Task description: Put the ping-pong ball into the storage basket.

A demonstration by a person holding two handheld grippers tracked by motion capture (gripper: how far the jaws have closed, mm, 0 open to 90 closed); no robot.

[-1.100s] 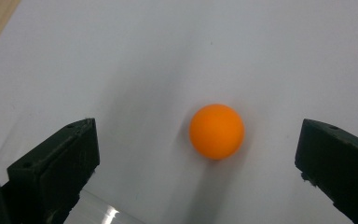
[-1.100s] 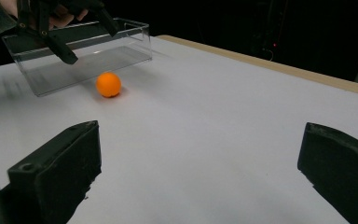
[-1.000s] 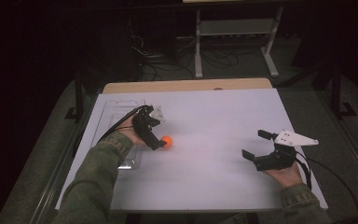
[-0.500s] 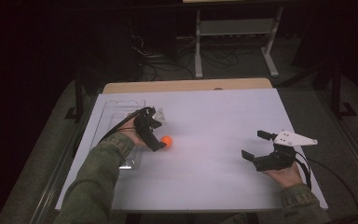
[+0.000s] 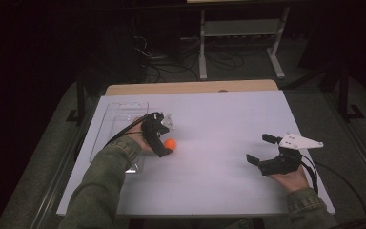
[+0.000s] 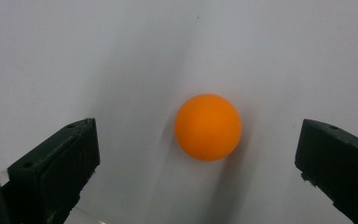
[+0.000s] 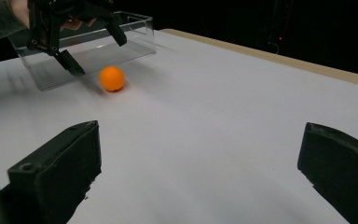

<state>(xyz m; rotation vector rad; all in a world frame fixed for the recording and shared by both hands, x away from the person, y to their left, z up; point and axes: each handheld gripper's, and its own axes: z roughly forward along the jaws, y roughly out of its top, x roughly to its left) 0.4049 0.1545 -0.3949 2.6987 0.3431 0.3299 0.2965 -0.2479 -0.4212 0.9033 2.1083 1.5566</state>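
Risk: the small orange plastic ball (image 6: 208, 127) lies loose on the white table top (image 5: 228, 124), so a jaw closing off-centre would likely nudge it into a roll, perhaps toward the clear plastic rectangular tray (image 5: 119, 119) just beside it. Left gripper (image 5: 163, 143) hovers low over the ball, jaws wide apart, ball between them but nearer one jaw, touching neither. Forearm in an olive sleeve (image 5: 100, 186) angles in from the near edge. Right gripper (image 5: 259, 149) rests well apart, jaws spread, holding nothing.
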